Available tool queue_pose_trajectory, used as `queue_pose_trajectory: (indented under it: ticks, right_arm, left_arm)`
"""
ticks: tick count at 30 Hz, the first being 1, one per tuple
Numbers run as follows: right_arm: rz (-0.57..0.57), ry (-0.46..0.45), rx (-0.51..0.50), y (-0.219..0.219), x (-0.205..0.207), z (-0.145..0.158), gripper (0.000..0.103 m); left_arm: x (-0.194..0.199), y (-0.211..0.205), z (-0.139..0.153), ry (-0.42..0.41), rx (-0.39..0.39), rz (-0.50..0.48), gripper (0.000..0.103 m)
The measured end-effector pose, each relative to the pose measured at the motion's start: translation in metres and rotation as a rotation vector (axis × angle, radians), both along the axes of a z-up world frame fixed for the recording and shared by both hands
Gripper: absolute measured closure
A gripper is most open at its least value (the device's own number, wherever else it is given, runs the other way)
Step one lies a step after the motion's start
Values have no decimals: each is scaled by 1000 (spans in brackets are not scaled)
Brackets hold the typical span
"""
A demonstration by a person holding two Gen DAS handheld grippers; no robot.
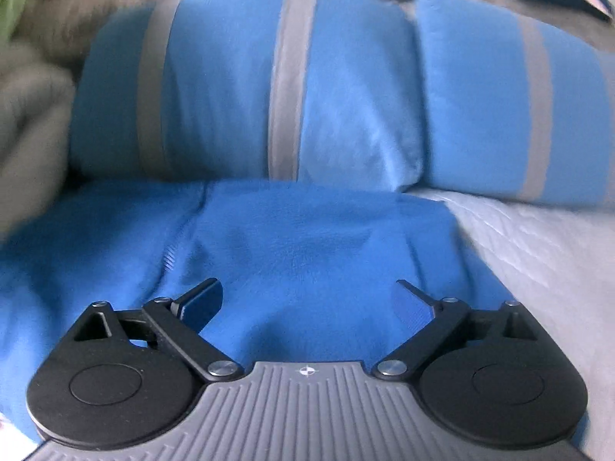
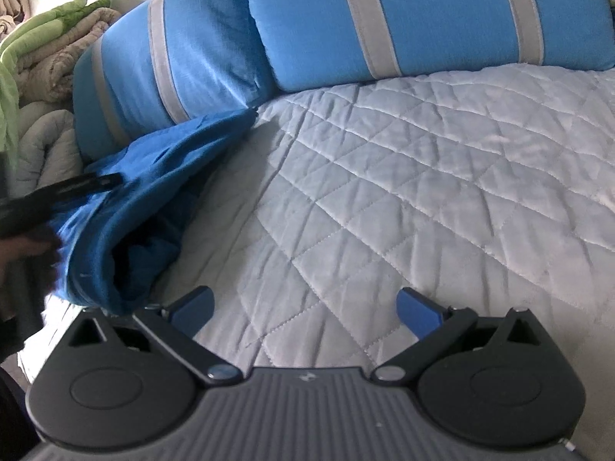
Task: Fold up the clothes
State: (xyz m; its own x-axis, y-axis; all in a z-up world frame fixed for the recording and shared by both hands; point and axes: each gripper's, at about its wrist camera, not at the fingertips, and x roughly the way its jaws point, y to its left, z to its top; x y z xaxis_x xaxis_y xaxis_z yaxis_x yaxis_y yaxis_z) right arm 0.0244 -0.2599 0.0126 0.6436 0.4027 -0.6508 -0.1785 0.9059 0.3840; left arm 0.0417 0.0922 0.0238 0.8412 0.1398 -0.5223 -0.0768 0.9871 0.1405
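Left wrist view: the left gripper (image 1: 309, 299) hovered with fingers spread over a blue garment (image 1: 292, 238) filling the lower frame — striped blue pillows (image 1: 238, 88) behind.

Right wrist view: the right gripper (image 2: 305, 307), fingers spread and empty, faced the grey quilted bed (image 2: 423, 176); the garment lay bunched at left.

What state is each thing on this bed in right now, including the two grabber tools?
Left gripper: open, over the blue cloth, gripping nothing.
Right gripper: open, empty, over the quilt.
Blue garment: crumpled, not yet folded, lying at the foot of the pillows.
Striped pillows: two, propped side by side at the head of the bed.
Quilt: spread flat.
Blankets: piled beside the pillows.
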Motion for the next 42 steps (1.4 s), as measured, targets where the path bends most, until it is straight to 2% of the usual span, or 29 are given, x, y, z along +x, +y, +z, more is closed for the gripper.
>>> queue_pose_trajectory:
  ticks: [4, 6, 7, 8, 9, 10, 13, 16, 19, 22, 25, 29, 36, 37, 39, 42]
  right_arm:
    - [-14, 1, 2, -1, -5, 1, 1]
    - [-22, -1, -2, 0, -7, 0, 1]
    - [-24, -4, -7, 0, -9, 0, 1]
    - [-23, -9, -19, 2, -10, -1, 1]
    - [-22, -14, -33, 3, -11, -2, 1]
    - [-13, -24, -59, 7, -13, -3, 1]
    - [30, -58, -164, 20, -18, -6, 1]
    - [76, -95, -303, 36, -25, -9, 1]
    - [43, -118, -324, 38, -31, -9, 1]
    - [-20, -130, -320, 37, -34, -7, 1]
    - [-62, -129, -376, 36, -33, -5, 1]
    - [-110, -134, -396, 30, -35, -2, 1]
    - [-153, -107, -412, 23, -35, -3, 1]
    - [-153, -97, -414, 22, -34, -5, 1]
    - [-153, -76, -414, 21, -32, -9, 1]
    - [-170, -47, -368, 16, -31, -12, 1]
  left_arm:
    - [-29, -14, 6, 0, 30, -69, 6]
    - [-25, -19, -7, 89, 56, -38, 5]
    - [-19, -15, -15, 128, 13, -11, 4]
    - [-14, -7, -23, 148, -68, 22, 2]
    - [-10, 0, -27, 146, -125, 46, 0]
    - [-7, 2, -31, 142, -132, 45, 0]
    - [-6, -6, -34, 117, -80, 46, 0]
    - [-21, -12, -21, 81, -31, 51, 0]
    - [-48, -13, -5, 42, -31, 49, 0]
    - [-77, -17, 5, 30, -31, -34, 0]
    - [-97, -22, 7, 46, -49, -92, 0]
    - [-101, -37, -11, 152, -73, -115, 0]
    - [-84, -56, -58, 209, -25, -147, 0]
    - [-83, -54, -66, 212, -42, -144, 0]
    - [-87, -46, -72, 168, -95, -127, 0]
    - [-86, -47, -71, 170, -91, -112, 0]
